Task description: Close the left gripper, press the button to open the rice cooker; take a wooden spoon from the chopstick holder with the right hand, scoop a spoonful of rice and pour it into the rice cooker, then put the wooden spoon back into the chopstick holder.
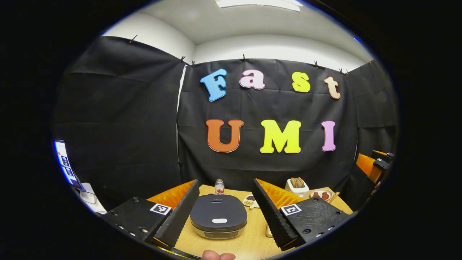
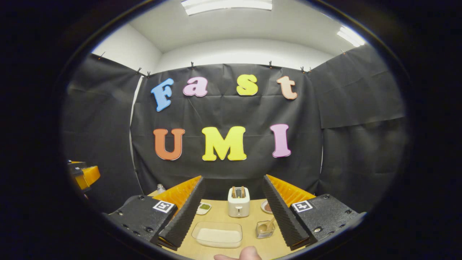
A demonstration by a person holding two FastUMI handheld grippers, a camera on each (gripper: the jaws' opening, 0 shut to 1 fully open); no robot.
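In the left gripper view, a dark rice cooker [image 1: 218, 216] with its lid down sits on the wooden table, a pale button [image 1: 219, 220] near its front edge. My left gripper [image 1: 225, 209] hovers open above the table, the cooker framed between its fingers. In the right gripper view, a clear container of white rice [image 2: 217, 234] lies between the fingers of my open right gripper [image 2: 233, 211]. Just right of it stands a small clear chopstick holder [image 2: 264, 229] with a wooden spoon [image 2: 267, 226] inside. Nothing is held by either gripper.
A white toaster [image 2: 238, 201] with bread slices stands behind the rice; it appears at the right as toaster [image 1: 297, 186]. A small bottle [image 1: 219, 187], little dishes [image 1: 251, 200] [image 2: 204, 207] and a plate of food [image 1: 321, 195] sit at the back. A fingertip [image 2: 249, 254] shows at the bottom.
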